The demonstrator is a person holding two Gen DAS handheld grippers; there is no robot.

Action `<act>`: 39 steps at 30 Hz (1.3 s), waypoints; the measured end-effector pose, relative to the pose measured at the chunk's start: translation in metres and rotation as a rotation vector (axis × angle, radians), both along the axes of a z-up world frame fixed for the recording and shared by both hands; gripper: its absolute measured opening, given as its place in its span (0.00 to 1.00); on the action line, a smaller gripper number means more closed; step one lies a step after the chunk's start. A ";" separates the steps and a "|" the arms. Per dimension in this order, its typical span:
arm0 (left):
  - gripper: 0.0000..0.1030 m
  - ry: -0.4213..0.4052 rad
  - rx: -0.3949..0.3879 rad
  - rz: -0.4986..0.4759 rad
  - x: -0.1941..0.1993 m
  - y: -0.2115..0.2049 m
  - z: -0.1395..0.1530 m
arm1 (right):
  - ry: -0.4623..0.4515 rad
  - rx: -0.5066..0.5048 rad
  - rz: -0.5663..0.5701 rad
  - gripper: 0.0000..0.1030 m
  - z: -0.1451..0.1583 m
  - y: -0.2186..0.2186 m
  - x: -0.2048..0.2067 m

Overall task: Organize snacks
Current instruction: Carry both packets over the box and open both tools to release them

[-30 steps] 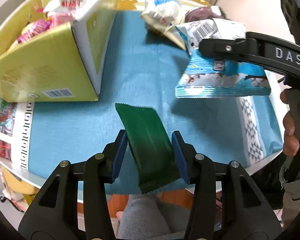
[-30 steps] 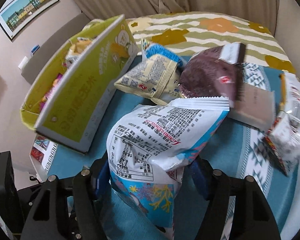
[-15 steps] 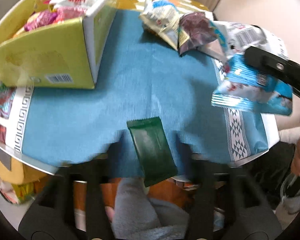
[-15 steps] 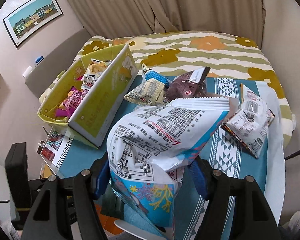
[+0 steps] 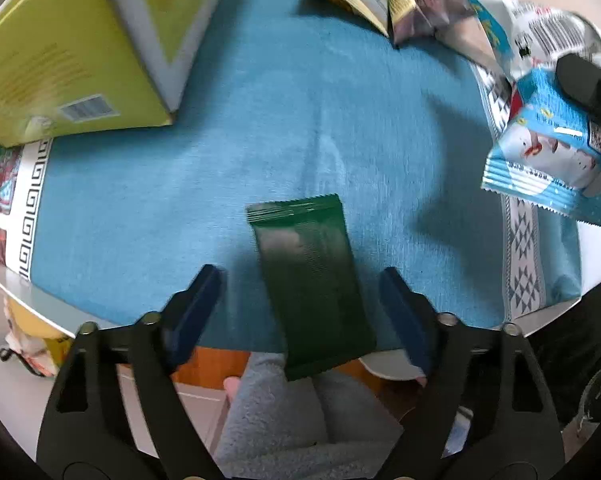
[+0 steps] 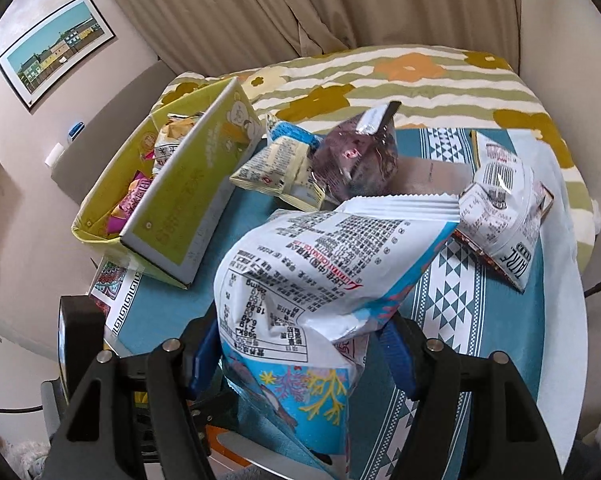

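Observation:
A dark green snack packet (image 5: pixel 308 276) lies flat on the blue tablecloth (image 5: pixel 300 120), its near end hanging over the table edge. My left gripper (image 5: pixel 300 306) points down over it; the jaws are closing with the packet between them, and a gap shows on each side. My right gripper (image 6: pixel 300 356) is shut on a white and blue snack bag (image 6: pixel 320 272) held above the table. In the left wrist view that bag (image 5: pixel 548 152) hangs at the right edge. The yellow-green box (image 6: pixel 188 200) holds several snacks.
A pile of snack bags (image 6: pixel 332 160) lies behind the held bag, and another white bag (image 6: pixel 500 208) at the right. The box (image 5: pixel 80 60) fills the left wrist view's top left. A person's grey-clad legs (image 5: pixel 300 420) are below the table edge. A floral bedspread (image 6: pixel 380 76) lies beyond.
My left gripper let go of the green packet, which now lies on the cloth between parted jaws. My right gripper drew back with its bag, so more of the table shows.

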State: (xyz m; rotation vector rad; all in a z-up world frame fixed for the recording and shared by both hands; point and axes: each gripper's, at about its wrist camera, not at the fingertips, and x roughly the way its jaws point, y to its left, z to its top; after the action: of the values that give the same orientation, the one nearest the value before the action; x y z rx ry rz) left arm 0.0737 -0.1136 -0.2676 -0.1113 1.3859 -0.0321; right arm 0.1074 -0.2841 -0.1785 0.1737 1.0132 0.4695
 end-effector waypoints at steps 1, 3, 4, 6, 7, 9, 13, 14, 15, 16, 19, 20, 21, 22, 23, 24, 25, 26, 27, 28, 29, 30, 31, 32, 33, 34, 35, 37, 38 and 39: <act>0.72 0.010 0.008 -0.006 0.002 -0.003 -0.002 | 0.004 0.000 0.000 0.63 -0.002 0.000 0.001; 0.72 0.024 0.045 -0.030 0.003 -0.012 -0.007 | 0.010 0.000 0.002 0.63 -0.005 0.000 0.003; 0.72 0.024 0.070 -0.047 0.003 -0.017 -0.009 | 0.012 -0.001 0.003 0.63 -0.006 0.000 0.004; 0.69 0.016 0.099 -0.082 0.002 -0.024 -0.011 | 0.014 -0.003 0.006 0.63 -0.008 0.000 0.007; 0.61 0.008 0.096 -0.092 0.002 -0.025 -0.010 | 0.015 -0.005 0.006 0.63 -0.008 0.000 0.008; 0.49 -0.004 0.100 -0.108 0.000 -0.024 -0.007 | 0.017 -0.003 0.009 0.63 -0.009 -0.001 0.010; 0.45 -0.018 0.096 -0.141 0.006 -0.021 -0.005 | 0.023 0.005 0.010 0.63 -0.013 -0.001 0.014; 0.45 -0.023 0.094 -0.144 0.007 -0.019 -0.004 | 0.025 0.006 0.011 0.63 -0.014 0.000 0.014; 0.44 -0.025 0.087 -0.142 0.008 -0.018 -0.003 | 0.026 0.007 0.012 0.63 -0.014 0.000 0.015; 0.44 -0.029 0.076 -0.137 0.009 -0.015 -0.002 | 0.026 0.007 0.013 0.63 -0.015 0.000 0.015; 0.44 -0.035 0.048 -0.128 0.016 -0.001 0.005 | 0.025 0.006 0.017 0.63 -0.015 0.001 0.015; 0.44 -0.042 0.042 -0.127 0.017 0.002 0.010 | 0.023 0.005 0.017 0.63 -0.014 0.001 0.015; 0.44 -0.054 0.031 -0.127 0.018 0.005 0.015 | 0.021 0.005 0.016 0.63 -0.013 0.000 0.015; 0.44 -0.063 0.025 -0.129 0.022 0.006 0.021 | 0.018 0.006 0.015 0.63 -0.012 0.000 0.015; 0.44 -0.078 0.019 -0.130 0.023 0.005 0.029 | 0.015 0.006 0.014 0.63 -0.010 -0.001 0.014; 0.44 -0.092 0.014 -0.131 0.023 0.006 0.036 | 0.008 0.007 0.013 0.63 -0.007 -0.001 0.014; 0.44 -0.106 0.005 -0.131 0.023 0.007 0.044 | 0.002 0.007 0.012 0.63 -0.003 -0.001 0.013; 0.44 -0.122 -0.009 -0.126 0.023 0.010 0.054 | -0.007 0.007 0.011 0.63 0.001 -0.002 0.012; 0.44 -0.137 -0.020 -0.120 0.022 0.012 0.063 | -0.017 0.007 0.010 0.63 0.006 -0.002 0.012; 0.44 -0.155 -0.032 -0.116 0.022 0.016 0.074 | -0.030 0.006 0.009 0.63 0.013 -0.003 0.011; 0.44 -0.179 -0.043 -0.112 0.023 0.020 0.086 | -0.041 0.006 0.009 0.63 0.019 -0.003 0.010; 0.44 -0.205 -0.051 -0.107 0.021 0.025 0.098 | -0.055 0.007 0.009 0.63 0.028 -0.003 0.010; 0.44 -0.232 -0.059 -0.104 0.018 0.026 0.109 | -0.070 0.006 0.009 0.63 0.036 -0.002 0.009; 0.44 -0.261 -0.066 -0.099 0.017 0.032 0.124 | -0.084 0.005 0.011 0.63 0.044 -0.002 0.009; 0.44 -0.286 -0.074 -0.094 0.016 0.036 0.135 | -0.103 0.001 0.014 0.63 0.053 0.000 0.008; 0.44 -0.311 -0.084 -0.087 0.017 0.043 0.147 | -0.123 -0.004 0.017 0.63 0.062 0.002 0.008; 0.44 -0.333 -0.096 -0.079 0.021 0.052 0.159 | -0.137 -0.008 0.020 0.63 0.069 0.005 0.007; 0.44 -0.376 -0.105 -0.063 0.019 0.064 0.174 | -0.164 -0.012 0.027 0.63 0.086 0.014 0.009; 0.44 -0.401 -0.099 -0.056 0.022 0.074 0.183 | -0.172 -0.010 0.033 0.63 0.092 0.018 0.010; 0.44 -0.418 -0.085 -0.053 0.025 0.081 0.189 | -0.179 -0.004 0.044 0.63 0.099 0.025 0.011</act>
State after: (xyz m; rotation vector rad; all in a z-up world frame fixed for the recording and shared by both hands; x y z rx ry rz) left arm 0.0986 -0.0328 -0.0783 -0.1310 0.9693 -0.1504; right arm 0.1188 -0.2595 -0.0795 0.1045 0.8442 0.5138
